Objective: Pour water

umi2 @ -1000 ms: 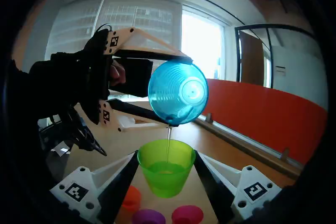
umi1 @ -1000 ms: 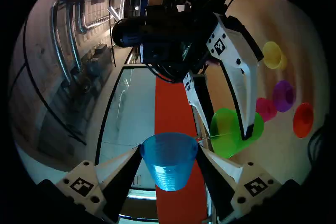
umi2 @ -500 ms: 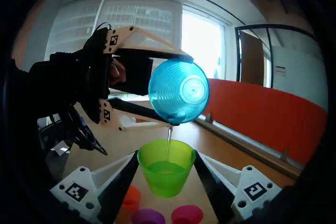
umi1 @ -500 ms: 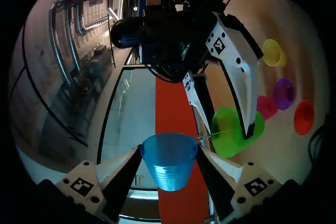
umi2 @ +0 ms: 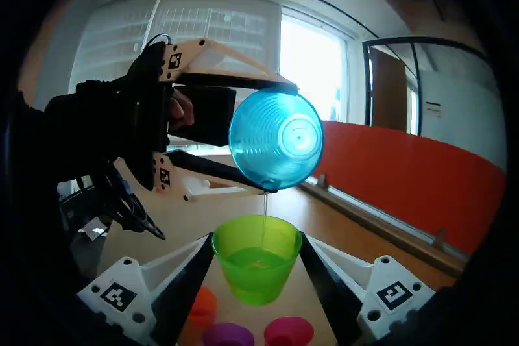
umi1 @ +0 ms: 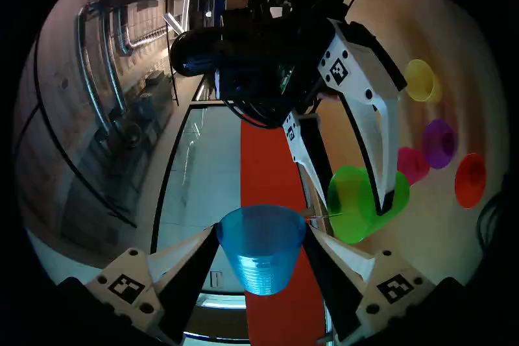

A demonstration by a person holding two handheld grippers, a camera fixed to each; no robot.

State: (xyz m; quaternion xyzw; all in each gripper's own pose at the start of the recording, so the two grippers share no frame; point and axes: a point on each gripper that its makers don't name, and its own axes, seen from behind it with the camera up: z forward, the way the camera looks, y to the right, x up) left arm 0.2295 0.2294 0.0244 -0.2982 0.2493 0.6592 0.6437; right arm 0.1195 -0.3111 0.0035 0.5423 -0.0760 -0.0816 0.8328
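Note:
My left gripper (umi1: 261,252) is shut on a translucent blue cup (umi1: 261,248), tipped on its side. In the right gripper view that blue cup (umi2: 277,140) hangs with its base toward the camera, held by the left gripper (umi2: 279,135) and a gloved hand (umi2: 110,132). A thin stream of water (umi2: 265,213) falls from its rim into the green cup (umi2: 257,267), which holds some water. My right gripper (umi2: 257,268) is shut on the green cup. The left gripper view shows the green cup (umi1: 360,206) between the right gripper's fingers (umi1: 383,151).
Orange (umi2: 202,306), purple (umi2: 227,334) and pink (umi2: 289,332) cups stand on the wooden table (umi2: 194,229) under the green cup. A yellow cup (umi1: 422,81) stands farther off. An orange-red panel (umi2: 415,177) and windows (umi2: 311,73) lie beyond the table.
The blue cup has tipped slightly further, and the stream now falls a little nearer the green cup's middle. Both grippers have held almost still.

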